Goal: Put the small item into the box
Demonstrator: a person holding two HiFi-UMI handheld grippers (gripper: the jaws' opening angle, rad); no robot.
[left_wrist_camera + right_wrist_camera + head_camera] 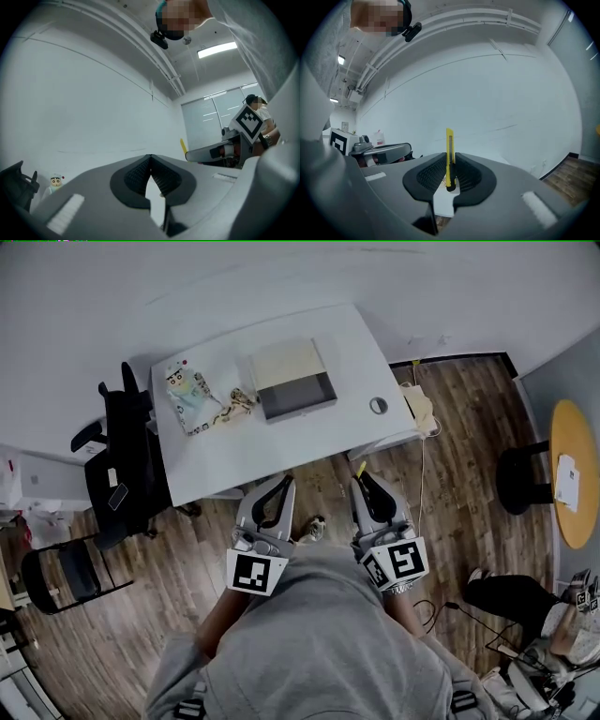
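On the white table (234, 451) an open box (292, 381) shows a beige half and a dark grey half. My right gripper (364, 480) hovers off the table's near edge, shut on a small yellow utility knife (360, 469). In the right gripper view the knife (449, 154) stands upright between the closed pads of that gripper (449, 165). My left gripper (284, 480) hangs beside it, shut and empty; its pads (138, 174) meet at the tip of the gripper (150, 158). Both grippers point up toward the white wall.
A cartoon-print pouch (192, 395) and a small chain-like item (234, 405) lie left of the box, a round grey disc (378, 405) to its right. A black office chair (122, 460) stands at the table's left. A round yellow table (574, 470) and a person's leg (511, 596) are at right.
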